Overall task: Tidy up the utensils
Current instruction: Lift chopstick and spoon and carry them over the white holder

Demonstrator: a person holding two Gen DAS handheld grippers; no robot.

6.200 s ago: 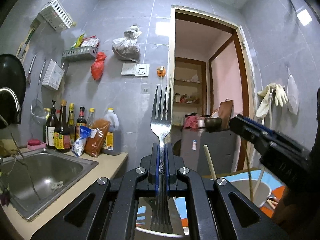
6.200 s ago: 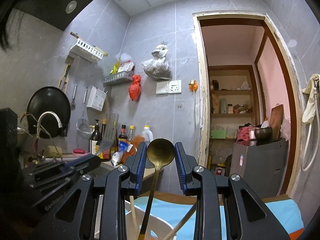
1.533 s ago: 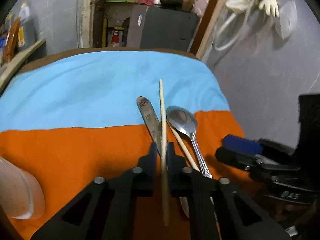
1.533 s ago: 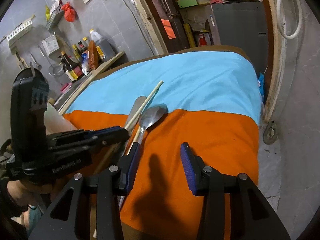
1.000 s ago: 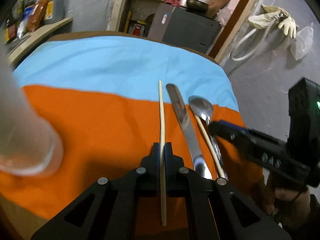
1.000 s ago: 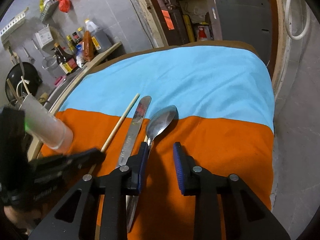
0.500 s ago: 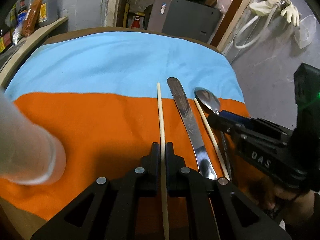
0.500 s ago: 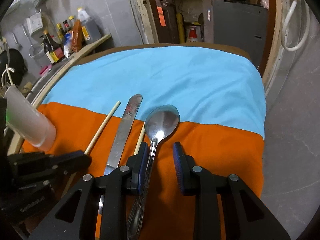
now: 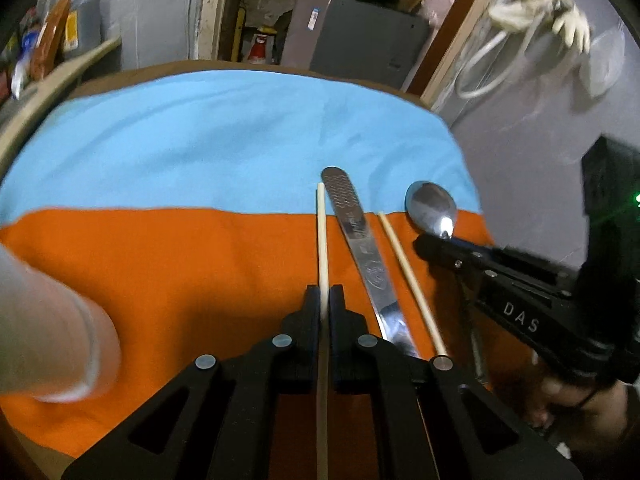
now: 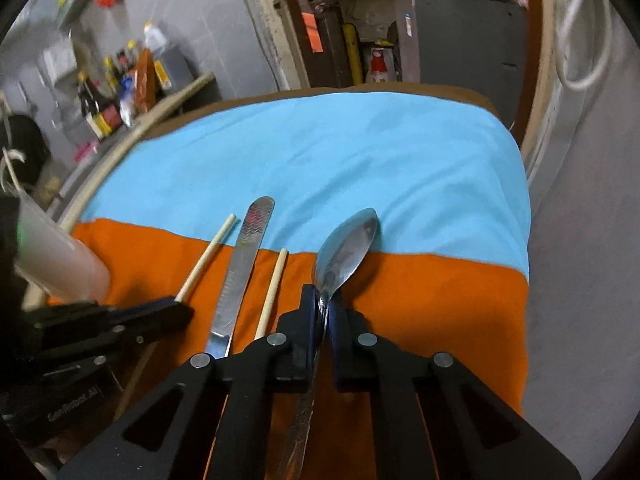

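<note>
Four utensils lie side by side low in frame on the orange cloth (image 9: pixel 160 264): your left gripper (image 9: pixel 325 300) pinches one chopstick (image 9: pixel 322 236), your right gripper (image 10: pixel 325 312) clamps the spoon (image 10: pixel 348 248), while the knife (image 9: pixel 356 224) and second chopstick (image 9: pixel 404 264) lie free, so probably only releasing remains.

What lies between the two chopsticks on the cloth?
The knife lies between the left chopstick and the right chopstick, touching neither. Both views show this.
</note>
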